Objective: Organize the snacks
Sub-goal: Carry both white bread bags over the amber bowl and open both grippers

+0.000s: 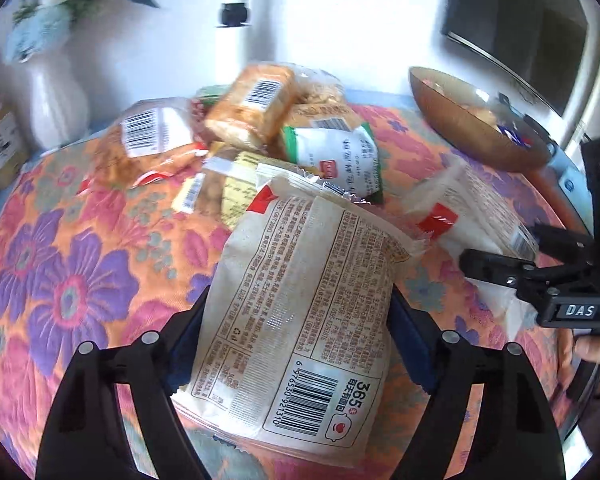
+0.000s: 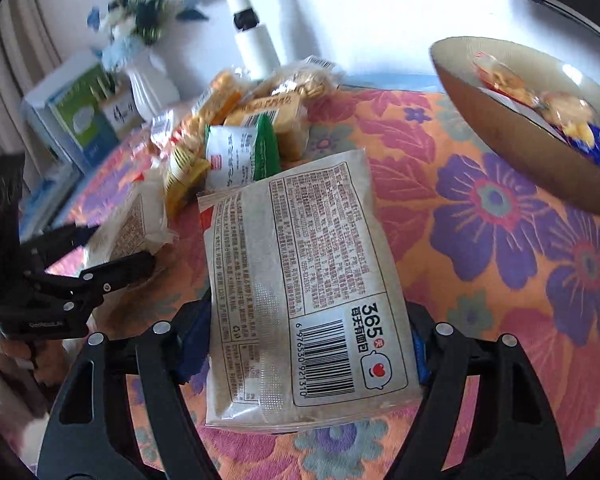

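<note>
Left wrist: gripper (image 1: 296, 340) pads hidden behind bread pkg (image 1: 300, 320) (bowl (image 1: 468, 128) blurred).

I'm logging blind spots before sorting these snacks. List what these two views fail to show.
- Left wrist view: left bread packet, in the left gripper, shows only its back; front faces down.
- Right wrist view: right bread packet, in the right gripper, likewise.
- Right wrist view: bowl cut by the frame edge; snacks inside blurred.
- Both views: snack pile overlaps; lower packs hidden.
</note>
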